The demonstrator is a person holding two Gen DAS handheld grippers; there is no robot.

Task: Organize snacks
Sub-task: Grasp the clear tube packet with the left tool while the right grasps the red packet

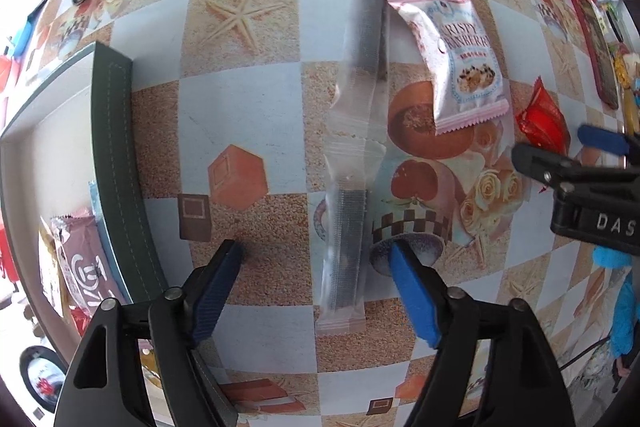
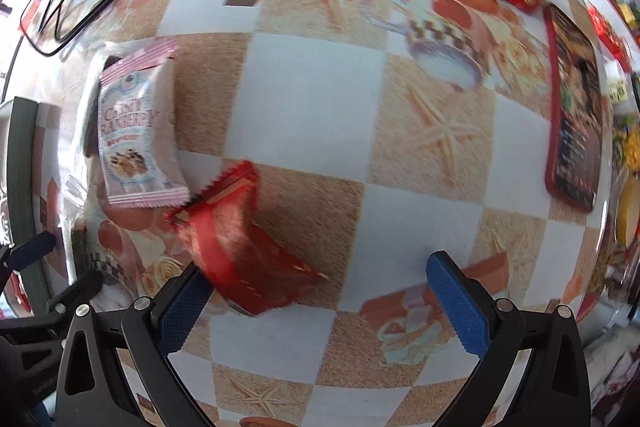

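While the left gripper (image 1: 316, 259) hangs over the patterned tablecloth (image 1: 256, 99), its blue pads are spread wide and grasp nothing. A long clear snack stick (image 1: 346, 247) lies flat on the cloth between the pads, closer to the right one, and neither pad touches it. A second clear stick (image 1: 366, 27) lies just past the first one, end to end. A pink cranberry packet (image 1: 452, 55) rests beside that second stick and leans on it. The green-edged box (image 1: 114, 147) sits off to the left of the sticks, with a few packets inside. The right gripper (image 2: 320, 291) is also spread wide and empty. A red packet (image 2: 244, 243) lies on the cloth near its left pad, just beside the pink packet. That view is blurry.
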